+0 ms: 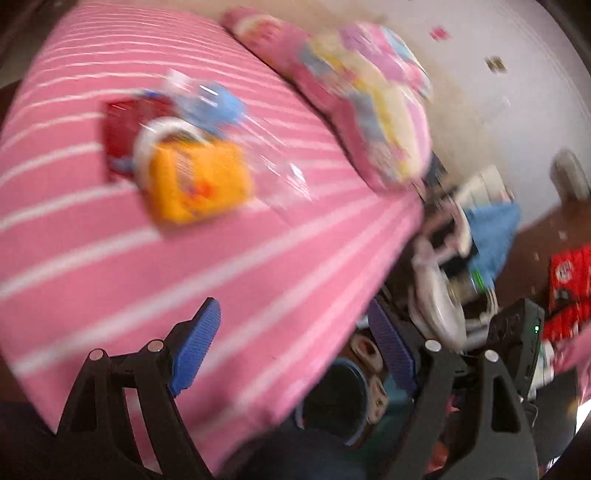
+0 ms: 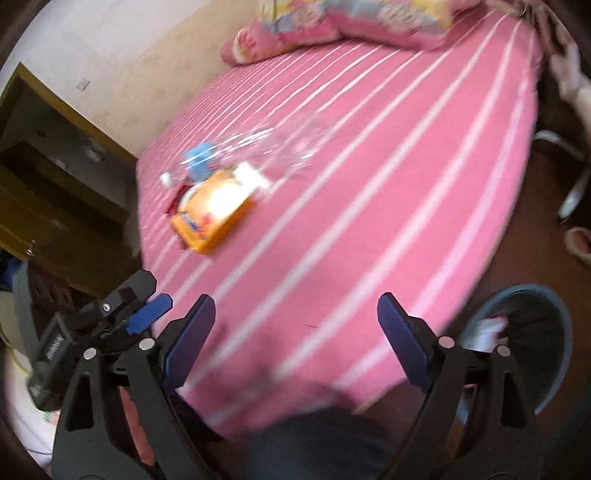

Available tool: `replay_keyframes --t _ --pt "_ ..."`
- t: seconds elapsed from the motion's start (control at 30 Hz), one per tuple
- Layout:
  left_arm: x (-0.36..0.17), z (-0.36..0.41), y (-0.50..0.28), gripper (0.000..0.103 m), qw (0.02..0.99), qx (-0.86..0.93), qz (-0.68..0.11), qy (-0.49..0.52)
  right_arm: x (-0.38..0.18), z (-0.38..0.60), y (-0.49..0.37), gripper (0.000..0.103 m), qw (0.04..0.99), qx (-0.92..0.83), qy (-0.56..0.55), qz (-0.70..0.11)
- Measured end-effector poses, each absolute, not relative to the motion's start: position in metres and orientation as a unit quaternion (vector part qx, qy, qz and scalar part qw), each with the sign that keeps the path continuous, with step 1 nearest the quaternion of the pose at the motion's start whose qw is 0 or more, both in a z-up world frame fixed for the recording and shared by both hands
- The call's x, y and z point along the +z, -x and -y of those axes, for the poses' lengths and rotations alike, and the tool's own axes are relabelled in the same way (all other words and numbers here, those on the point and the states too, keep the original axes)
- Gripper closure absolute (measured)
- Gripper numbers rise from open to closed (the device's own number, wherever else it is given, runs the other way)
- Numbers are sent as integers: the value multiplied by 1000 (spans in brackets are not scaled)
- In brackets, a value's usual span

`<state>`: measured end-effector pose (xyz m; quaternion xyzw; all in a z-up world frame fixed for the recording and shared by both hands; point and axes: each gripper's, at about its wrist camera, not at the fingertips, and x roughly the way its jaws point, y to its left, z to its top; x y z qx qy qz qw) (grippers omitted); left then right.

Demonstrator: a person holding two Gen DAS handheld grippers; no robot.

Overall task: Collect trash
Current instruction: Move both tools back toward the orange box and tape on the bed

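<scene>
Trash lies in a blurred pile on the pink striped bed (image 1: 258, 266) (image 2: 369, 184). It holds an orange packet (image 1: 199, 181) (image 2: 214, 210), a red wrapper (image 1: 122, 125), a white ring (image 1: 162, 129) and a clear plastic bottle (image 1: 280, 170) (image 2: 266, 147) with a blue label (image 1: 218, 103) (image 2: 199, 158). My left gripper (image 1: 291, 317) is open and empty above the bed's near edge, well short of the pile. My right gripper (image 2: 295, 306) is also open and empty over the bed's corner. A blue bin (image 2: 528, 332) (image 1: 343, 398) with a dark liner stands on the floor beside the bed.
Patterned pink pillows (image 1: 369, 99) (image 2: 369, 18) lie at the head of the bed. A wooden cabinet (image 2: 55, 184) stands at the far side. On the floor are slippers (image 1: 365, 354), a white stand (image 1: 439, 295), a blue cloth (image 1: 495, 229) and a red box (image 1: 569, 280).
</scene>
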<state>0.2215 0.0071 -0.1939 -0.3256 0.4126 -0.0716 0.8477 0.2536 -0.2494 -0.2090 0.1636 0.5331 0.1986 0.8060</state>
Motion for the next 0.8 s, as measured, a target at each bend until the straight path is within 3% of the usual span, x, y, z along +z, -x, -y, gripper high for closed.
replay_keyframes --t 0.37,0.47,0.63,0.8 --pt "-230 -128 -265 24 835 -14 -396 381 -233 126 -315 14 747 220 -212 -591" --pt "-239 -145 -281 26 831 -25 -390 395 -243 109 -333 14 725 217 -247 -605" --pt "-257 -153 -310 41 817 -55 -395 417 -269 93 -364 14 690 174 -296 -637" --pt "-264 -150 -328 43 807 -71 -399 430 -284 85 -385 14 685 142 -304 -647"
